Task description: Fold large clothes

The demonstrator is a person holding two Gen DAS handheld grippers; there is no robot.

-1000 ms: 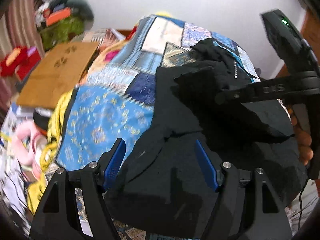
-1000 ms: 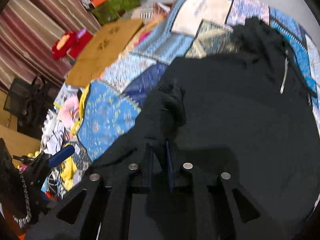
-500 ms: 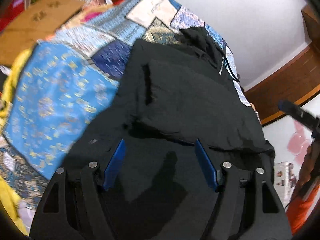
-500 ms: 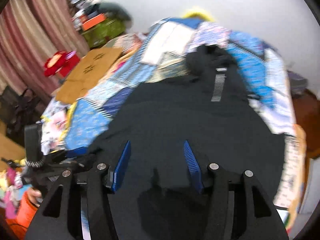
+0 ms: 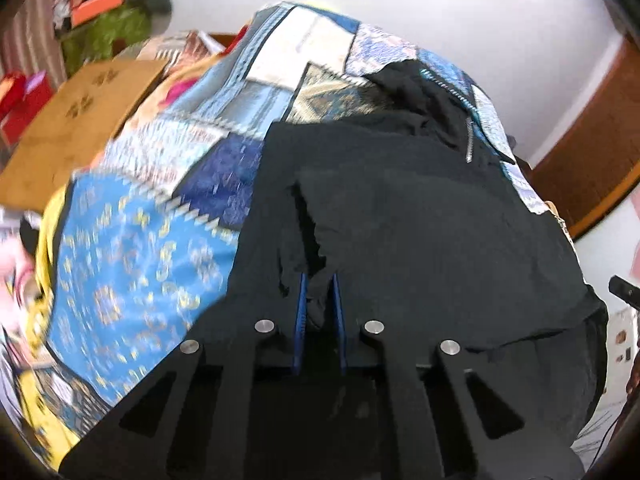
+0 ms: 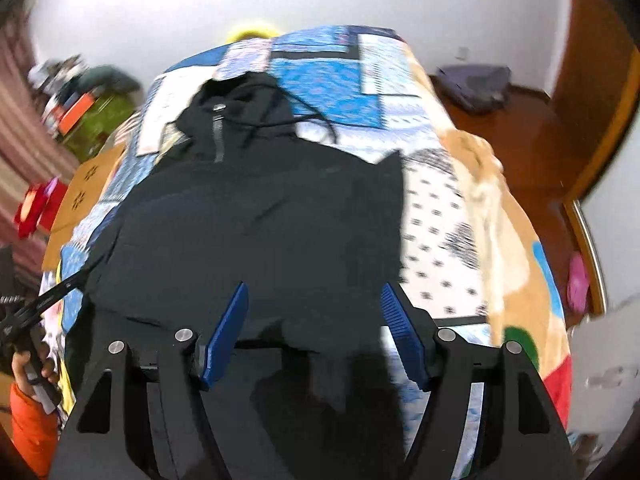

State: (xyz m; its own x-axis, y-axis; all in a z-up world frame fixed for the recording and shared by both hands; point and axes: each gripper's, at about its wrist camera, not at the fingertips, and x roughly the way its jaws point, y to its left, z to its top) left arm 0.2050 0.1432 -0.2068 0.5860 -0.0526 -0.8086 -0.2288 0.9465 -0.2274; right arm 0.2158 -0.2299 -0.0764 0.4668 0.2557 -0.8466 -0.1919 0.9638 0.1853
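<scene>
Black hoodie (image 6: 256, 216) lengthwise, hood far; left tongs (image 5: 319, 300) closing on fabric; right tongs (image 6: 314, 320) opening, empty.

My left gripper (image 5: 319, 300) tilts steeply down, its jaws closing with a fold of black cloth (image 5: 400, 208) pinched between the blue pads (image 5: 300, 316). My right gripper (image 6: 314, 322) also points down, jaws opening wide, pads clear of the cloth below.
</scene>
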